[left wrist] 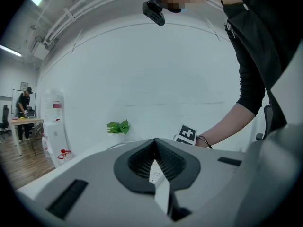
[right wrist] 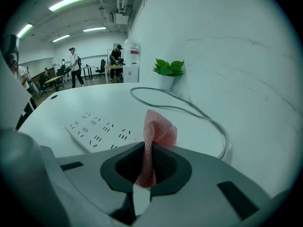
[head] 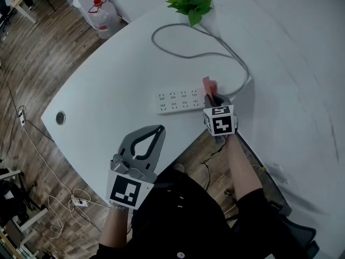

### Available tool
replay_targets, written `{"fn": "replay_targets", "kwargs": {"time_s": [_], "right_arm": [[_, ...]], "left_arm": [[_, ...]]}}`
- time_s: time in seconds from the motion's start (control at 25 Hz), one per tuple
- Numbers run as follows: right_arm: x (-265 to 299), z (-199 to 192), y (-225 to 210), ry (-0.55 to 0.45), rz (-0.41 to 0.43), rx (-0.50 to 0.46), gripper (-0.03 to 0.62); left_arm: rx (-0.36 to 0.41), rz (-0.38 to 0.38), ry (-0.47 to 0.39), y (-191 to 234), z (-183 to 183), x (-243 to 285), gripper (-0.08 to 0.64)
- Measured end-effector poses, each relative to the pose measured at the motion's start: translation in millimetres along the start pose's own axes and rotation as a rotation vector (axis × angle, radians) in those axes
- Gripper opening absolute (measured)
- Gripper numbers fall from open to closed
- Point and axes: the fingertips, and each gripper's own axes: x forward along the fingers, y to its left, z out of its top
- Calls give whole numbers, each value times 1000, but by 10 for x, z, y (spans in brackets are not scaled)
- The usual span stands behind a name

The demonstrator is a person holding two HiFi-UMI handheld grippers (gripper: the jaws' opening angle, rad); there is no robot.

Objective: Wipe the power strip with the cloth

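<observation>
A white power strip lies flat on the white table, with its grey cable looping away toward the back. My right gripper hovers at the strip's right end, shut on a pink mesh cloth. In the right gripper view the cloth sticks up from between the jaws of that gripper, and the power strip lies just ahead on the left. My left gripper is shut and holds nothing, near the table's front edge, apart from the strip. Its jaws meet with nothing between them.
A small green plant stands at the back of the table against the white wall. A round cable hole sits at the table's left corner. A water bottle and loose cords are on the wooden floor. People stand far off.
</observation>
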Motion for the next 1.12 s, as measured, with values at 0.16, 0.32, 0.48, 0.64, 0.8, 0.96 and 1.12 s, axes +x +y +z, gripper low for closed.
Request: {"fn": "replay_targets", "kwargs": {"time_s": [0.16,0.32,0.48,0.64,0.8,0.96,1.12], "right_arm": [[-7,2,-14,-3,-2,6,54],[-64,22,-25,-33,-5,39,54],[-218,118,-5,-63,-13,19,54],[-411,213,72,-100,3,5,54],[-606,278,284,-130,46,-14,54],[-755,374,624,-157,118,-43,54],[-826,472,1049,-180,214,-74,54]], "left_arm": [[-2,2,-2,-11,10,0,14],[4,4,-9,-16,22,-20,14],[5,11,-8,-24,18,-56,14],[-1,19,-8,-43,32,-65,14],[2,38,-10,-2,54,-106,14],[-9,65,10,56,9,-166,14],[-13,87,23,93,-18,-208,14]]}}
